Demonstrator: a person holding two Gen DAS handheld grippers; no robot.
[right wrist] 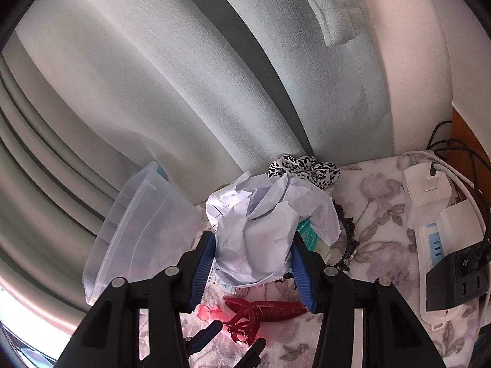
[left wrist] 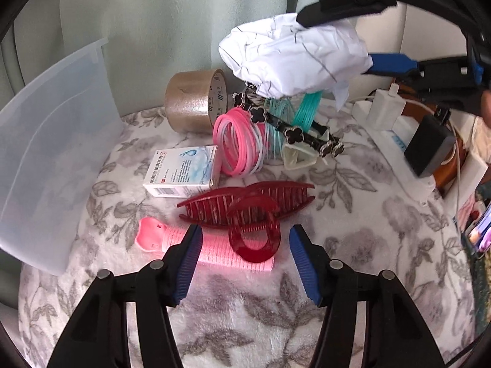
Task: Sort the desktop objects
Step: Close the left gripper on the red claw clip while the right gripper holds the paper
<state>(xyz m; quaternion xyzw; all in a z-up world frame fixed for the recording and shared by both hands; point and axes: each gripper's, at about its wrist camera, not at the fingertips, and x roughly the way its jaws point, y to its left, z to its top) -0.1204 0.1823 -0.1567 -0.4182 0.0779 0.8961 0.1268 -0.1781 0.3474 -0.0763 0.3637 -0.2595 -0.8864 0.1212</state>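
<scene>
My right gripper (right wrist: 251, 263) is shut on a crumpled white paper ball (right wrist: 260, 233) and holds it in the air above the pile; it also shows in the left wrist view (left wrist: 294, 61). My left gripper (left wrist: 245, 263) is open and empty, low over a dark red hair claw (left wrist: 248, 214) that lies across a pink tube (left wrist: 190, 245). Behind them lie a white medicine box (left wrist: 184, 170), pink bangles (left wrist: 239, 144), teal bangles (left wrist: 303, 107), a black clover headband (left wrist: 288, 128) and a roll of brown tape (left wrist: 196, 101). A clear plastic bin (left wrist: 52, 153) stands at the left.
A white power strip (left wrist: 399, 141) with plugged chargers and cables runs along the right side. A black-and-white scrunchie (right wrist: 303, 168) lies at the back by the curtain (right wrist: 214, 76). The table has a floral cloth (left wrist: 368, 230).
</scene>
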